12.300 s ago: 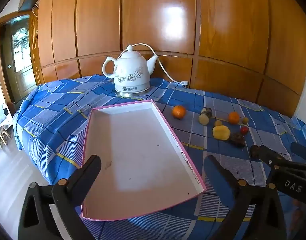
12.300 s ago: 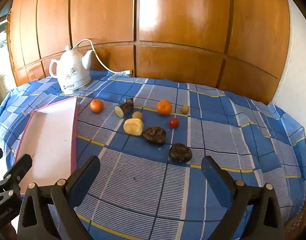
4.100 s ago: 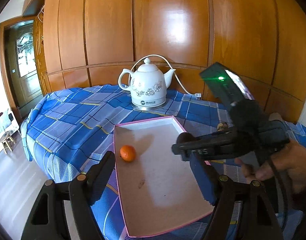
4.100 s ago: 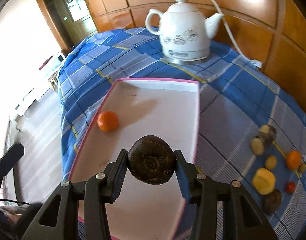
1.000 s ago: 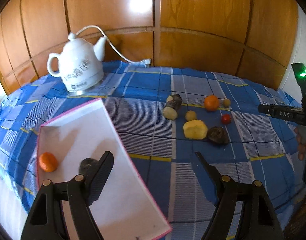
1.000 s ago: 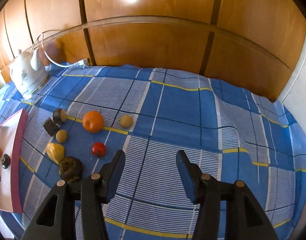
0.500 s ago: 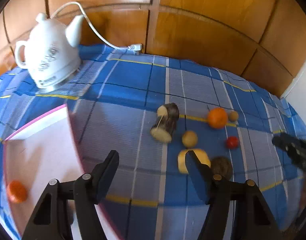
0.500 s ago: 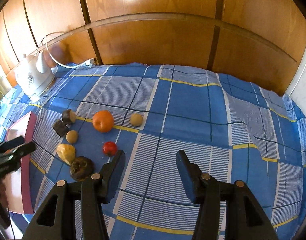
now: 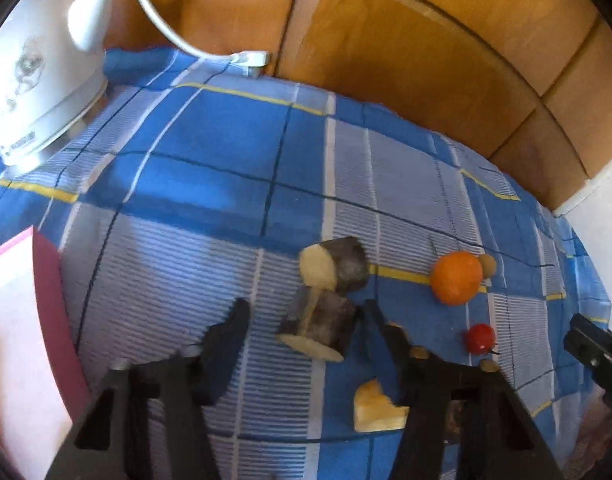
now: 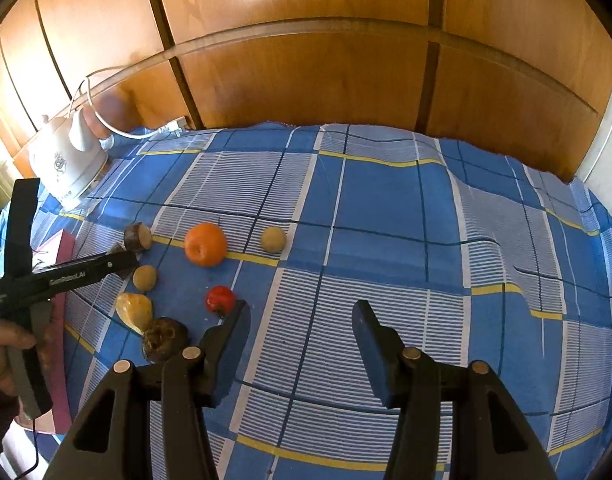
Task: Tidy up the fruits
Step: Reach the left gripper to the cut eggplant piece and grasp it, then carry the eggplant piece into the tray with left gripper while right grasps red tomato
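Note:
My left gripper [image 9: 306,316] is open, its jaws standing on either side of a dark cut root piece [image 9: 320,326] on the blue checked cloth. A second cut piece [image 9: 334,268] lies just behind it. An orange [image 9: 456,278], a red cherry tomato [image 9: 481,337] and a yellow chunk [image 9: 376,408] lie to the right. The pink-edged white tray [image 9: 46,316] is at the left edge. My right gripper [image 10: 300,318] is open and empty, held above the cloth right of the fruits. The right wrist view shows the orange [image 10: 205,244], the tomato [image 10: 220,298], a dark fruit [image 10: 164,338] and the left gripper [image 10: 124,266].
A white electric kettle [image 9: 38,84] with its cord stands at the back left; it also shows in the right wrist view [image 10: 68,166]. Wooden wall panels run behind the table. A small tan ball [image 10: 273,239] lies beside the orange. A white wall [image 9: 602,216] is at the right.
My left gripper has moved forward and down onto the cut root piece, its jaws now around it. The right gripper has barely moved. The tray has slid mostly out of the left view.

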